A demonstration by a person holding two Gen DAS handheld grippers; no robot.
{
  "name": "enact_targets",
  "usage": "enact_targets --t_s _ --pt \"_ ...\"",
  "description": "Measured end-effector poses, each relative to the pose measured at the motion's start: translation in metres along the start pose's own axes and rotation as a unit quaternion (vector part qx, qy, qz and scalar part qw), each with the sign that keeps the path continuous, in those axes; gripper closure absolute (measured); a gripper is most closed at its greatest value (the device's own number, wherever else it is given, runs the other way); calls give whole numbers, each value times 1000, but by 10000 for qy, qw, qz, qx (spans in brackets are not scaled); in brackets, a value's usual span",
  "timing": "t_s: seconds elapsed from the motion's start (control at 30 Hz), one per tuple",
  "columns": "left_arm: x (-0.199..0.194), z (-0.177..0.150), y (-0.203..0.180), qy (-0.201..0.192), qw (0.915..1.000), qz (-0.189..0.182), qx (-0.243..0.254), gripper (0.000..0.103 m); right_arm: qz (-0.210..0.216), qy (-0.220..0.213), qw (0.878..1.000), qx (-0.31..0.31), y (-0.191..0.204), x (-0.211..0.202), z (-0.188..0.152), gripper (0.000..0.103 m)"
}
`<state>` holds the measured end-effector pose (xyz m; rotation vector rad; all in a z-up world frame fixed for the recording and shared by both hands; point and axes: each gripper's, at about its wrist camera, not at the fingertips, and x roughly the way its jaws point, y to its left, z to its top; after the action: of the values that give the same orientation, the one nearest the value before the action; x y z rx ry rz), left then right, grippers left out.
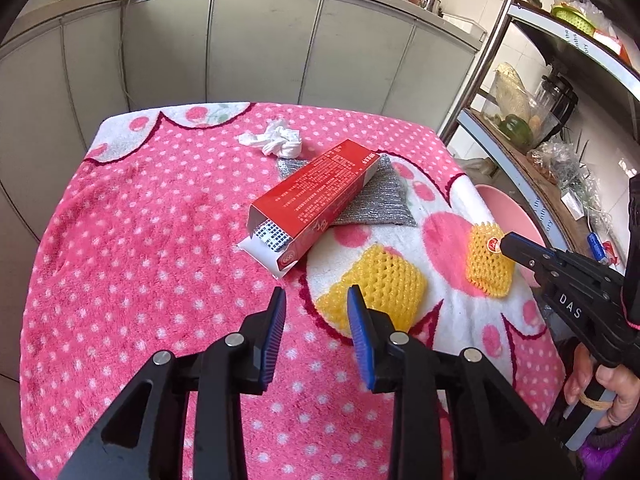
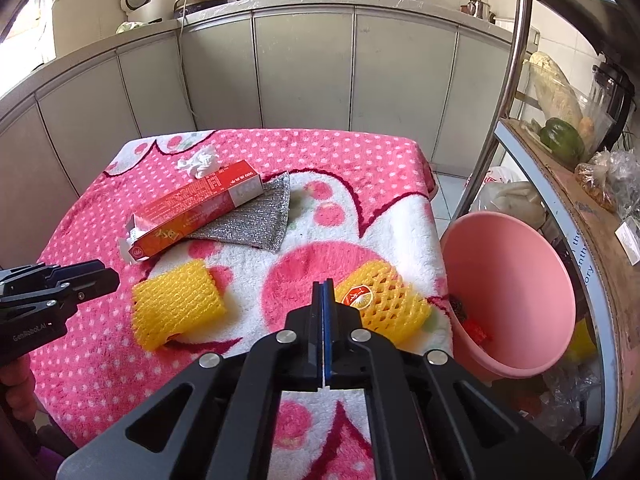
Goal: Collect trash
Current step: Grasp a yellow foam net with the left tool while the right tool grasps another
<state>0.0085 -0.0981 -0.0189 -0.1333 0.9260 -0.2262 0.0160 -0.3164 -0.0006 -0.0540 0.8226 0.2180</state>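
Right wrist view: the pink bowl (image 2: 516, 280) holds red and dark scraps. Right gripper (image 2: 325, 285) jaws are closed, empty; left gripper (image 1: 316, 300) jaws open.

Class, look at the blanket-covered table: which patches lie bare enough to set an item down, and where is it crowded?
Free: the wide dotted stretch left of the red box, down to the near edge, and the far right corner beyond the scourer. Crowded: the middle and right, where tissue, box, scourer and two yellow foam nets lie close, toward the pink bin.
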Motion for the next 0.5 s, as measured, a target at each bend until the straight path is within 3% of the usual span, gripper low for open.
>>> enact_targets --t_s 0.1,0.3,0.4,0.5 --pt "4 0 4 138 9993 -338 -42 68 91 -3 9999 41 -2 -3 0 103" --pt "18 2 -13 257 9983 -447 282 63 279 87 9994 171 -10 -5 -5 101" --pt "29 3 -27 356 9971 -372 557 63 295 110 9992 265 -15 -5 -9 73" --pt "41 1 -37 418 9959 -148 783 62 215 167 9993 269 -18 -1 -13 65"
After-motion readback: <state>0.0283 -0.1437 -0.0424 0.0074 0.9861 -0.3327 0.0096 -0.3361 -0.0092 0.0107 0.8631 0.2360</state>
